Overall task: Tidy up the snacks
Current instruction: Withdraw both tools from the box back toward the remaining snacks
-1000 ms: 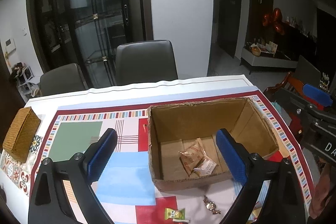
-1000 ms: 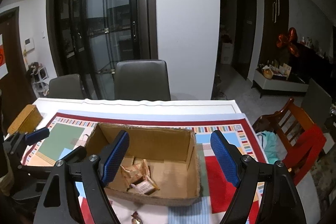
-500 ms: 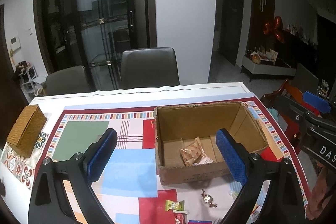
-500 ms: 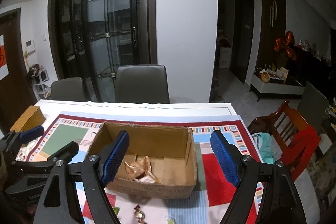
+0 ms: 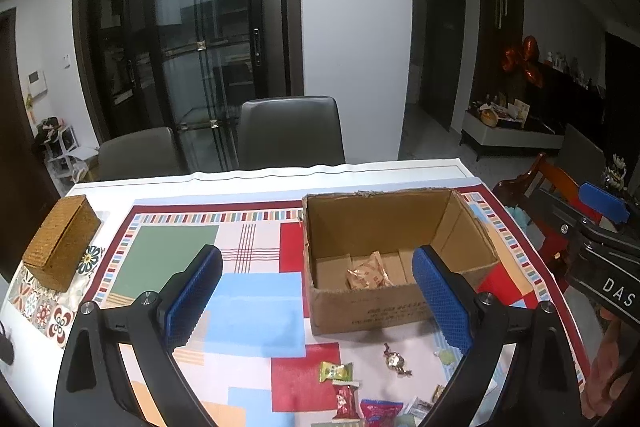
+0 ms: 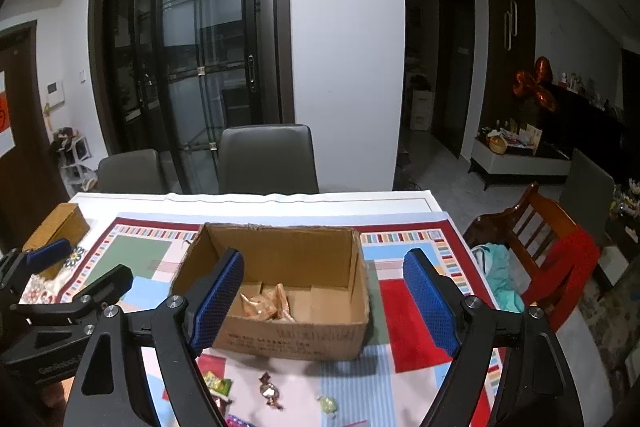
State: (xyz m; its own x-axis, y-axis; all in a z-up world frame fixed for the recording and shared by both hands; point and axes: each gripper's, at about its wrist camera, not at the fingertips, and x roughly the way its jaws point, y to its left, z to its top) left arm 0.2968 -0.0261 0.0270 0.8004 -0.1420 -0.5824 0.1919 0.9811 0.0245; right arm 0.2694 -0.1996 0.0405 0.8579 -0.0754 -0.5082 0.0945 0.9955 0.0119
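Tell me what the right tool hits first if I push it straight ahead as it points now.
Probably the cardboard box: the right tool, open and empty, points at its near wall and open top. Depth is unclear, so it may clear the rim and meet the wrapped snacks inside.

Open cardboard box point(image 5: 368, 307), wrapped snacks point(image 5: 367, 277) inside

Your right gripper point(image 6: 323, 301) hovers with jaws wide apart and nothing between them, above the cardboard box point(image 6: 280, 339). Orange snack packets point(image 6: 264, 305) lie inside. Loose candies point(image 6: 270, 393) lie just before the box.
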